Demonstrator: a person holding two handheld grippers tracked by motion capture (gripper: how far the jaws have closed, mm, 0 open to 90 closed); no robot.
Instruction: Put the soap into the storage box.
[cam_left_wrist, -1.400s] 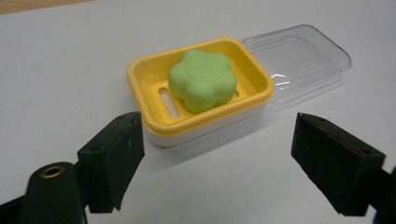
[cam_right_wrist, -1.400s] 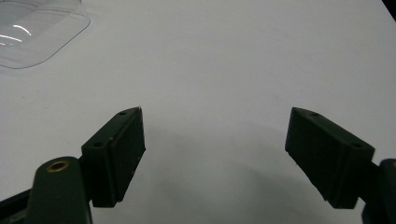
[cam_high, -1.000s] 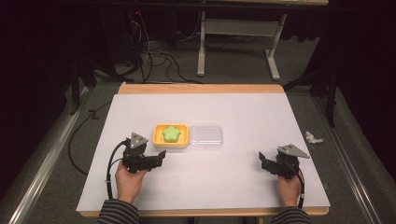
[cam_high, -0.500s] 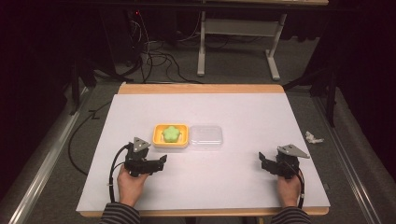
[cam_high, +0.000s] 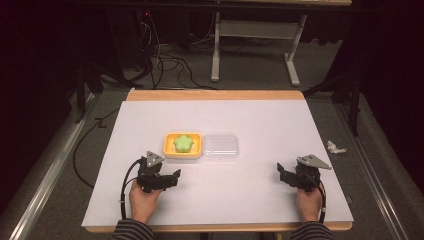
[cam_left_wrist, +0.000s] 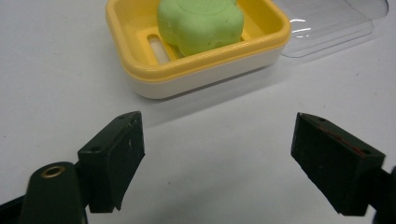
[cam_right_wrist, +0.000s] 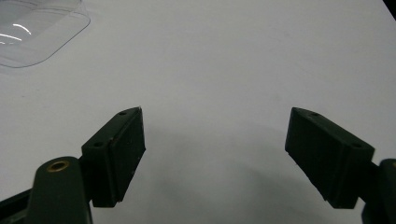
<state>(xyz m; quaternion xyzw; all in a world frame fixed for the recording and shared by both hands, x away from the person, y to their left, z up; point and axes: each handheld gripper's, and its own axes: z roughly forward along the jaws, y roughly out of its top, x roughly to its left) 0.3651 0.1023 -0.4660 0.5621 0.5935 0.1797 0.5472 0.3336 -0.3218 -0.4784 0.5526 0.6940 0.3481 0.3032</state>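
A yellow soap dish (cam_high: 170, 150) (cam_left_wrist: 140, 70) sits mid-table with a green flower-shaped soap (cam_high: 183, 143) (cam_left_wrist: 201, 23) in it. A clear plastic lid (cam_high: 220, 146) (cam_left_wrist: 327, 23) (cam_right_wrist: 32, 28) lies flat beside the dish on its right. My left gripper (cam_high: 175, 176) (cam_left_wrist: 217, 158) rests low near the table's front left, just short of the dish, jaws open with only bare table between them. My right gripper (cam_high: 281, 172) (cam_right_wrist: 212, 154) stands open at the front right, nothing between its jaws, the lid far off to its upper left.
The white table top (cam_high: 260, 120) has a wooden far edge (cam_high: 215, 95). A crumpled white scrap (cam_high: 335, 147) lies on the floor off the right side. Cables and a metal stand's legs (cam_high: 290, 65) sit on the floor beyond the table.
My left gripper has sunk a little toward the table and drawn slightly back from the dish. The right gripper, dish and lid have not moved.
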